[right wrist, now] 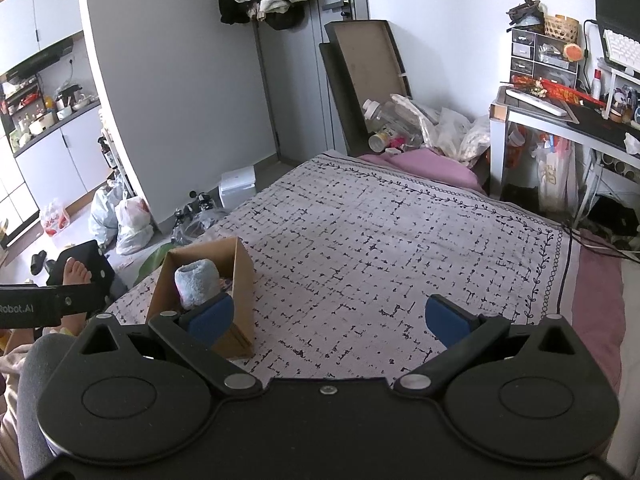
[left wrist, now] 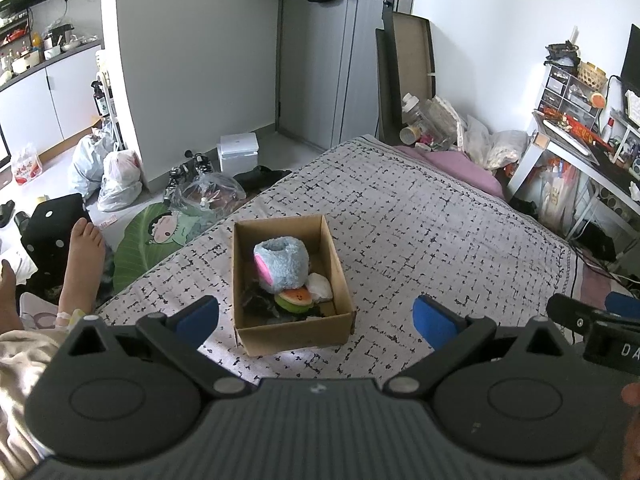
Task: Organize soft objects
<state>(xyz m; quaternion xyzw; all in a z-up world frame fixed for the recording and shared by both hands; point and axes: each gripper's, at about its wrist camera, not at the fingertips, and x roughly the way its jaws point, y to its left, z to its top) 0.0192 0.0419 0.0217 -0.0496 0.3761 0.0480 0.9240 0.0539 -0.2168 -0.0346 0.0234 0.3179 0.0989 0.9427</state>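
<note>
A cardboard box (left wrist: 294,316) sits on the patterned bedspread (left wrist: 420,232), holding a blue plush toy (left wrist: 282,266) atop smaller soft toys (left wrist: 298,298). The left gripper (left wrist: 316,318) hovers before the box, jaws spread and empty; the right gripper (right wrist: 328,318), jaws likewise spread, hangs beside it.

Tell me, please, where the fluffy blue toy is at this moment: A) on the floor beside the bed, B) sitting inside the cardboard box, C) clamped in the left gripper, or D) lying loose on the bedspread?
B: the blue toy sits inside the open cardboard box on the bedspread, on top of other soft items, while the left gripper and the right gripper are both open and hold nothing.
</note>
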